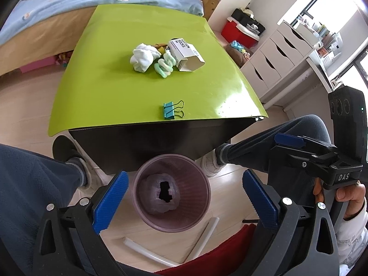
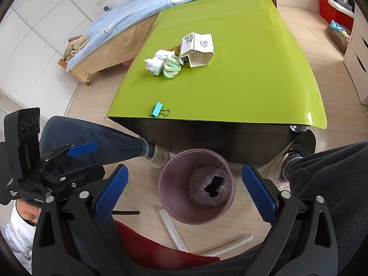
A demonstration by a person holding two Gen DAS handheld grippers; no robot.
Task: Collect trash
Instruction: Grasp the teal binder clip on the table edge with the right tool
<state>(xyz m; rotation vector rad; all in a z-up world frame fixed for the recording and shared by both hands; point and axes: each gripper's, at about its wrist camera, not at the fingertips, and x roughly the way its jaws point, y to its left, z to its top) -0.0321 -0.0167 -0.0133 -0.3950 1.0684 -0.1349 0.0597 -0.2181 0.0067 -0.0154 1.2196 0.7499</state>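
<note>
- Both tools are held low over the floor, near the bin. The left gripper has its blue pads spread wide and holds nothing; the right gripper is spread just as wide and is also empty.
- The bin stands on the floor between the person's feet, hard against the table's dark front, with a crumpled pale liner and something black at its bottom.
- Beside the bin, on the near side, two pale tubes lie on the wood floor, next to a red cloth.
- Up from the bin, at the table's front edge, lies a teal clip, its wire handles pointing to the right in the left view. It is the nearest thing on the table to either tool.
- Farther back from the bin, about mid-table, sits the trash pile: a white wad, a green loop touching it, and an open sock box on its side, mouth towards the person.
- The pile lies up and ahead of both tools, so I judge the next reach must rise over the table edge. The wad looks closer to the left tool, the box to the right.
- The green top is glossy and flat, and small things may slide on it.
- Beyond the table are a bed and white drawers.
</note>
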